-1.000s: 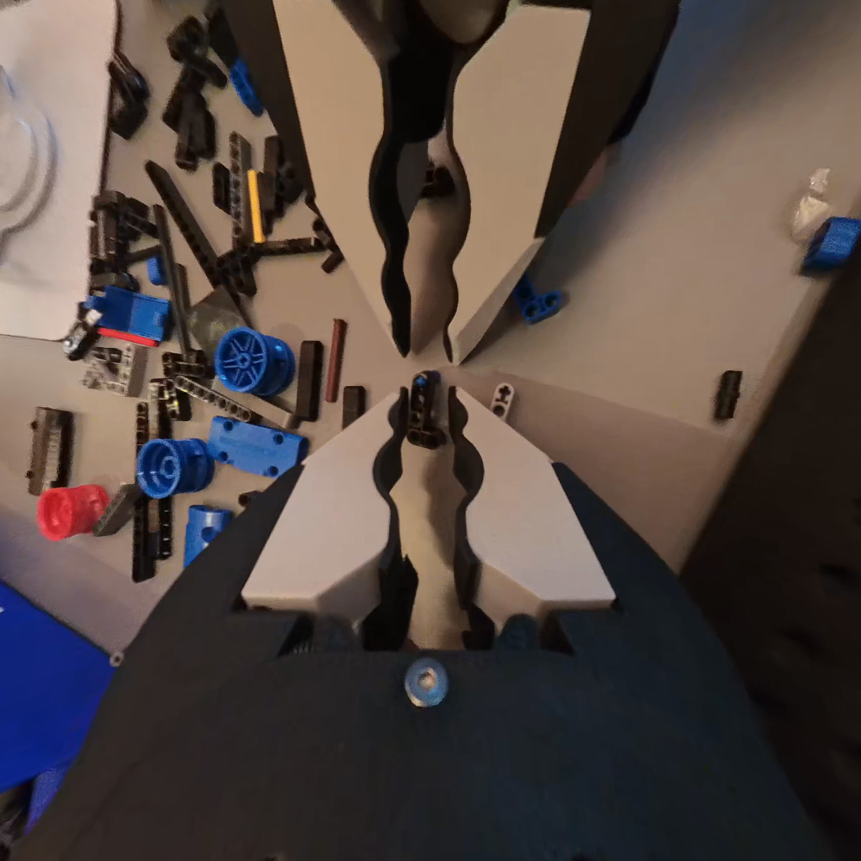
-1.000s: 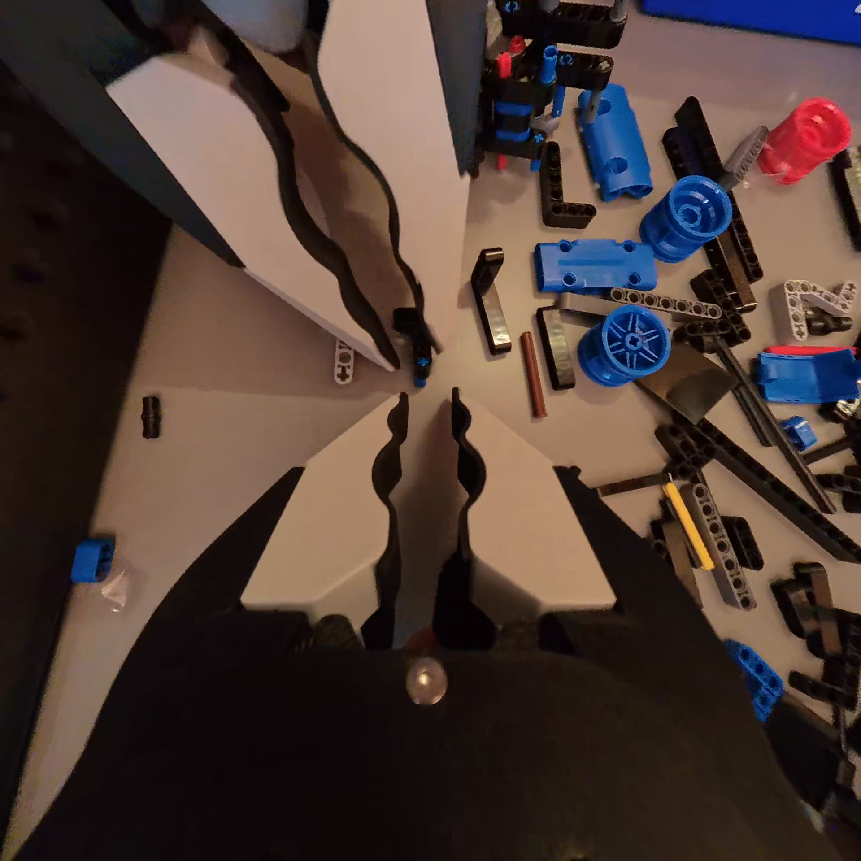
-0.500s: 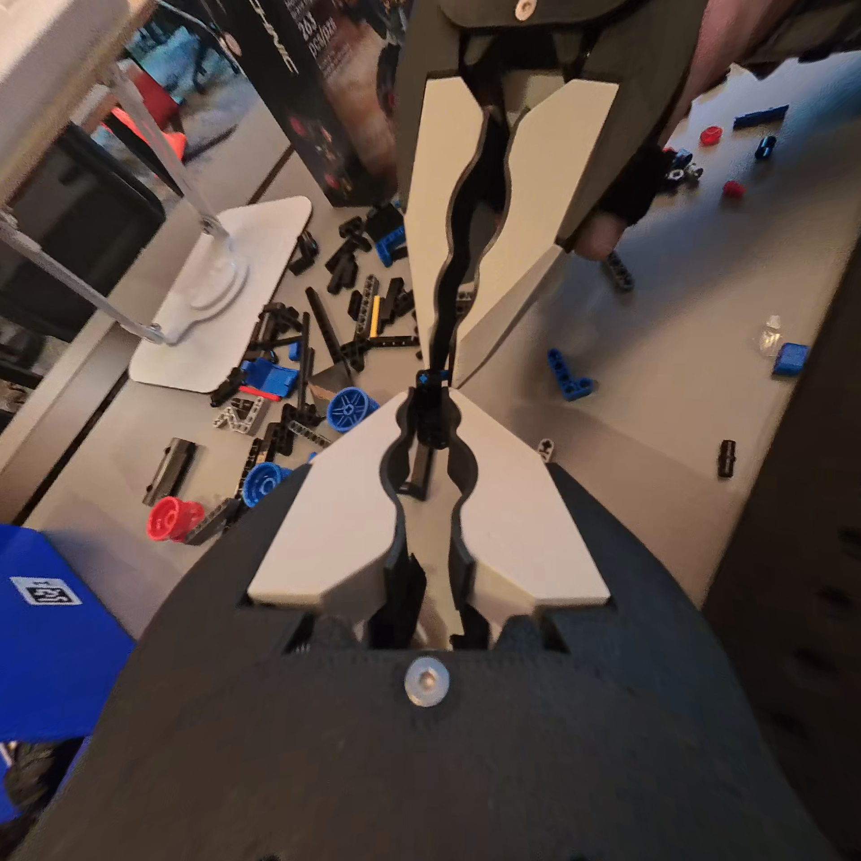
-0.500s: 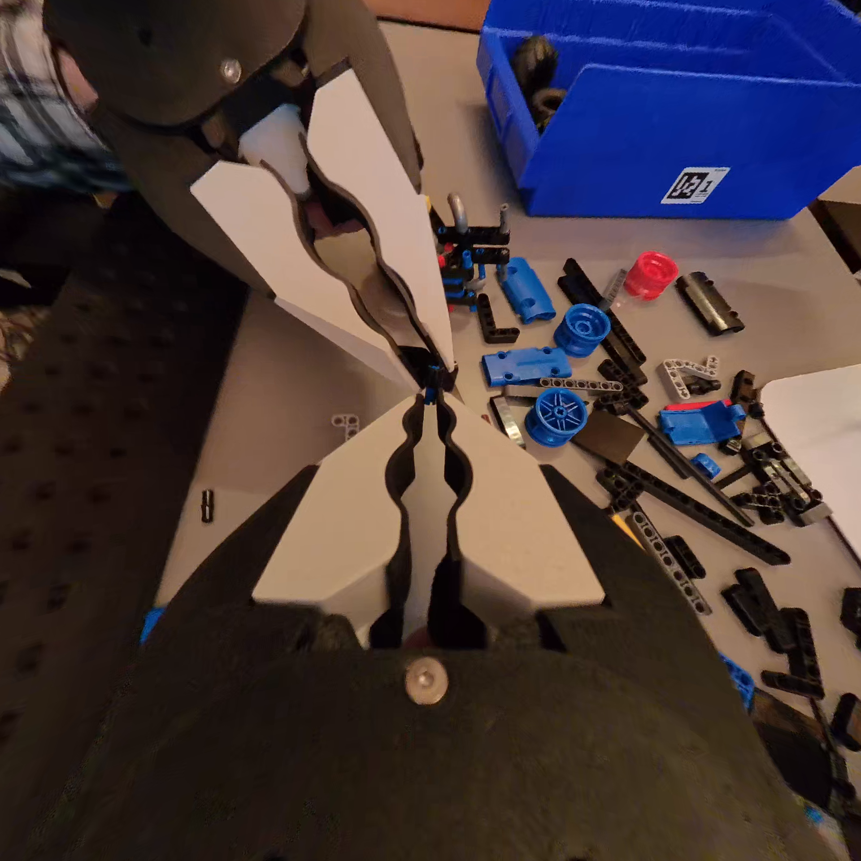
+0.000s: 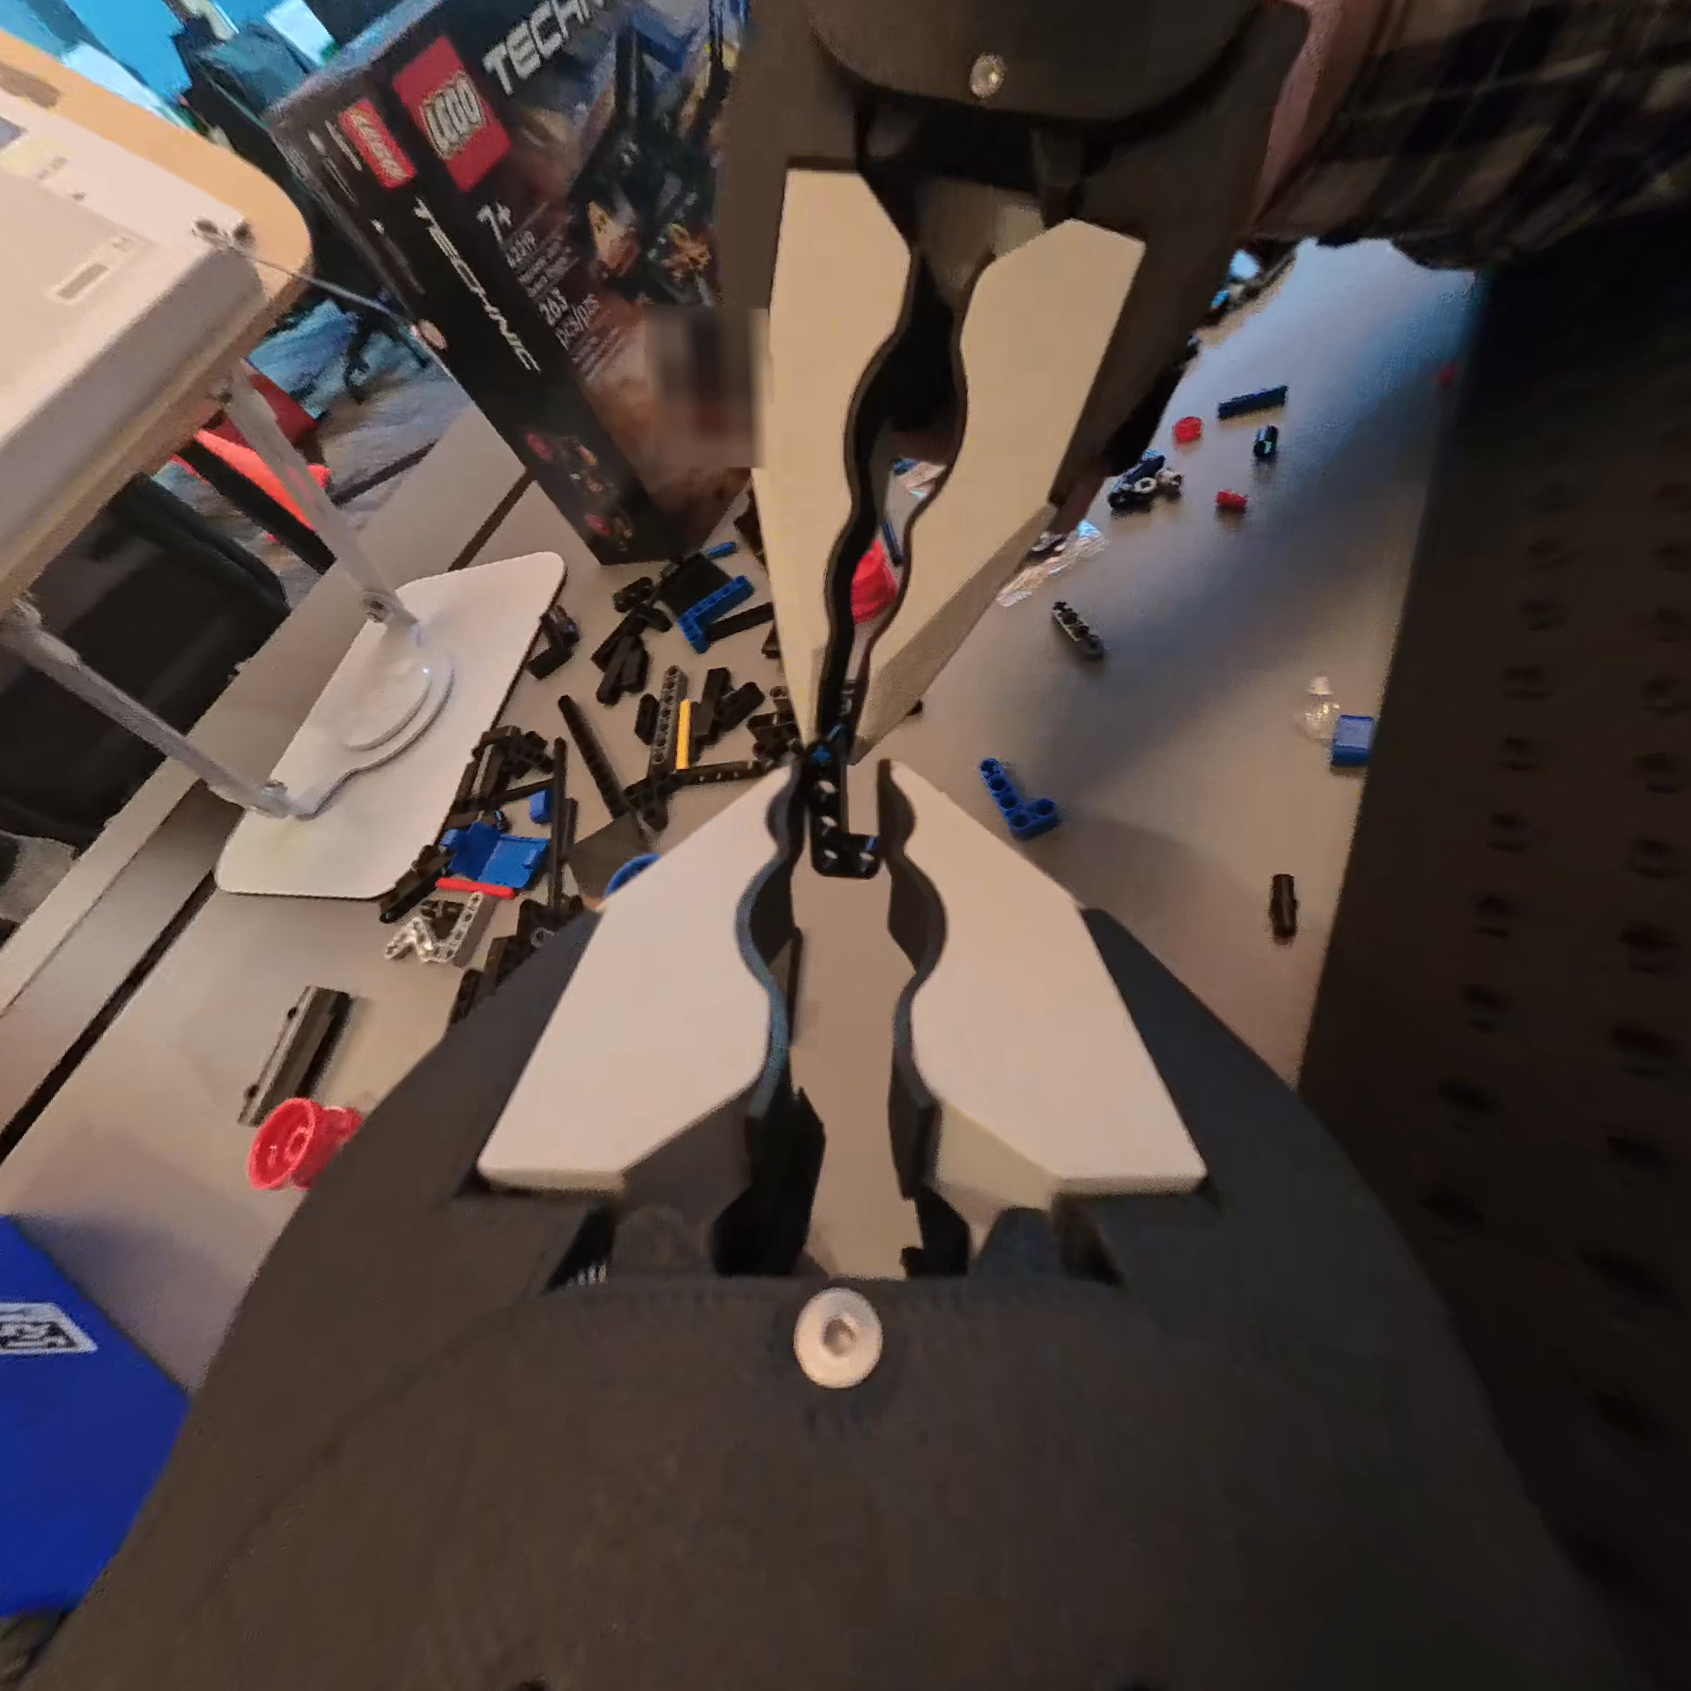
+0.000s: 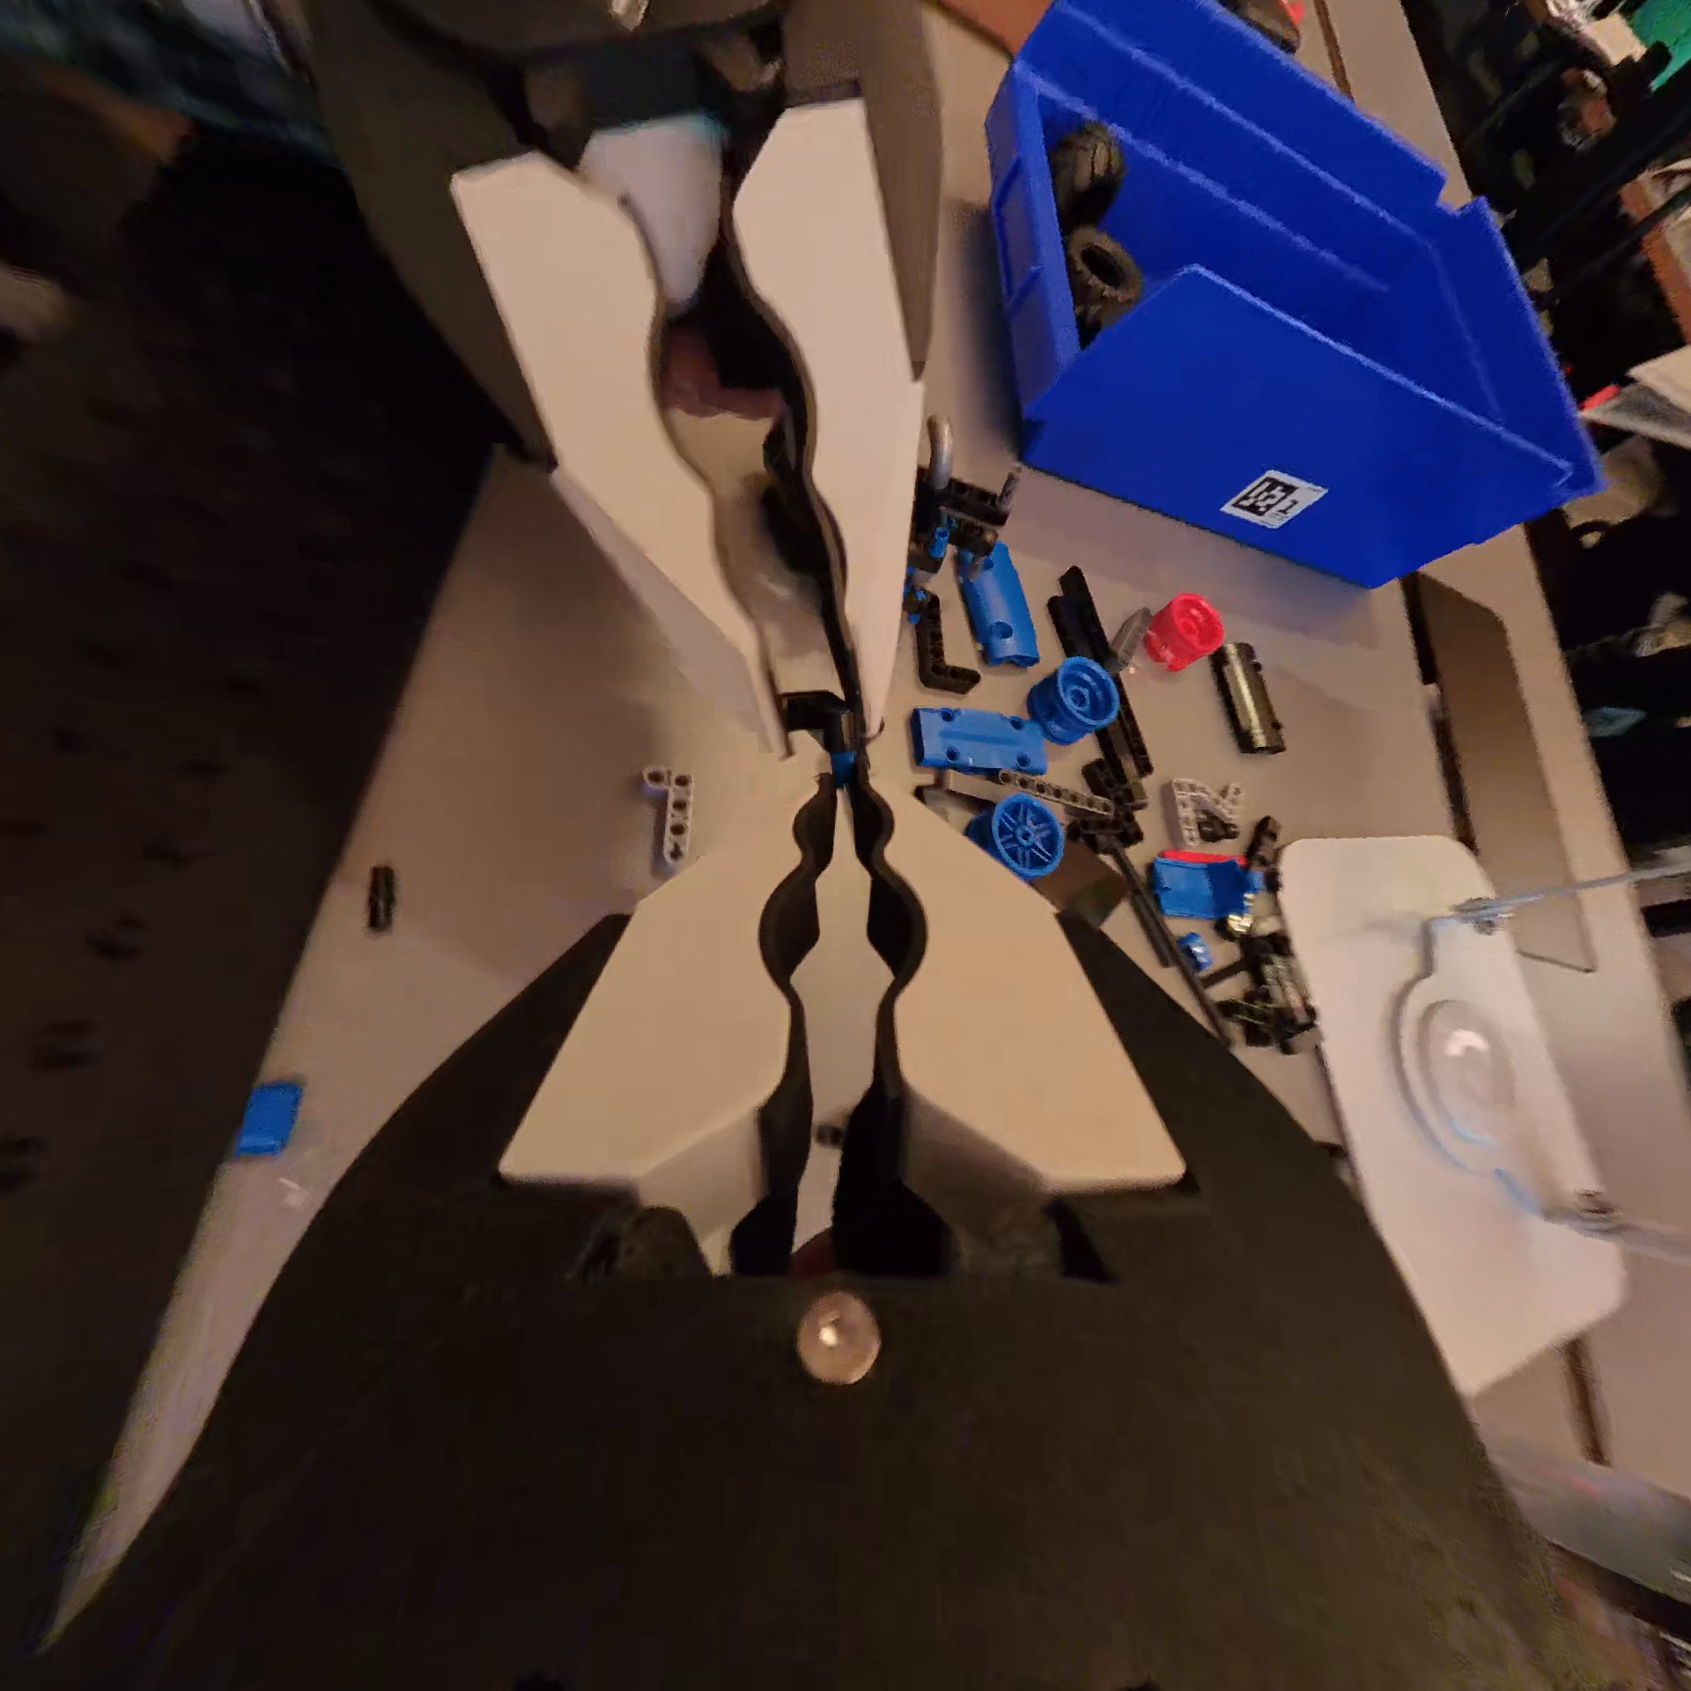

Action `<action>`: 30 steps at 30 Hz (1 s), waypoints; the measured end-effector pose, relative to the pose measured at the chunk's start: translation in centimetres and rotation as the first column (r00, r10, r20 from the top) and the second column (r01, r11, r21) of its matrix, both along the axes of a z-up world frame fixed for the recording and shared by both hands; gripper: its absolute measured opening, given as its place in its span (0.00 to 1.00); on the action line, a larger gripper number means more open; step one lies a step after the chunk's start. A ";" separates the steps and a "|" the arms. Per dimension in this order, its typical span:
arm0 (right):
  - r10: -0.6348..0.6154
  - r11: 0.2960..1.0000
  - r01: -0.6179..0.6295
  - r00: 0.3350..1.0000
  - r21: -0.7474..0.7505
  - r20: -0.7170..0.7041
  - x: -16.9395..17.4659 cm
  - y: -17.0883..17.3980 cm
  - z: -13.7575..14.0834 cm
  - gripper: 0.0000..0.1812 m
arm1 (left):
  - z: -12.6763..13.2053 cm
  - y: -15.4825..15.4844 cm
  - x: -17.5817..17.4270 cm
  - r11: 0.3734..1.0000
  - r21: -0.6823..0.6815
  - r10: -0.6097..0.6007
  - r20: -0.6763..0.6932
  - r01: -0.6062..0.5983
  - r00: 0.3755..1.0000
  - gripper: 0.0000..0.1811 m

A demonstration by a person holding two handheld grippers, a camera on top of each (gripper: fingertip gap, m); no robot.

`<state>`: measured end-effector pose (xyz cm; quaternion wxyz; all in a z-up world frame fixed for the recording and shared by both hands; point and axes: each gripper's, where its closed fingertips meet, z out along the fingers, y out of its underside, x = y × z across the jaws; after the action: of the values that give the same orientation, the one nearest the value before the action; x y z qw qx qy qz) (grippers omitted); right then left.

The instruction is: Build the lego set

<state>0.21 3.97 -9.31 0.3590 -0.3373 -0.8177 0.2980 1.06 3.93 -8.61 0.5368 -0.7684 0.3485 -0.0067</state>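
Above the desk (image 5: 1144, 823), lifted off it since a second ago: left tongs (image 5: 834, 778) slackened, beam (image 5: 833, 823) loose between its fingers; right tongs (image 6: 846, 789) clenched on the blue pin (image 6: 844, 764) at the beam's tip; likely mid-joining.

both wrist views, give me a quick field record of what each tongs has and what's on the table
left tongs: open around black L-shaped beam, apart from it on one side
right tongs: shut on blue pin at the beam's end
position: both raised above grey table
loose parts: blue wheel hubs, red hub, blue L-piece
bin: blue bin holding black tyres
box: set box standing at the back
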 end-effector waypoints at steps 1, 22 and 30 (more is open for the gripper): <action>0.008 0.998 -0.009 1.000 0.066 0.009 0.2 0.0 -0.2 0.01 | 0.0 0.0 0.1 1.000 0.006 0.000 -0.007 0.000 1.000 0.04; -0.009 0.999 0.015 0.993 0.049 -0.120 1.8 -1.1 1.2 0.01 | 1.3 -1.0 1.6 0.986 0.140 -0.087 -0.051 0.093 0.995 0.03; -0.064 0.998 0.067 0.992 0.022 -0.113 3.6 1.5 0.8 0.01 | 4.9 -2.0 -1.5 0.980 0.197 -0.033 0.225 -0.012 0.974 0.02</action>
<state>3.81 5.43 -8.54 0.4183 -0.3422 -0.7883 0.2941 -0.41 1.90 -3.68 0.6465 -0.7038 0.2876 -0.0630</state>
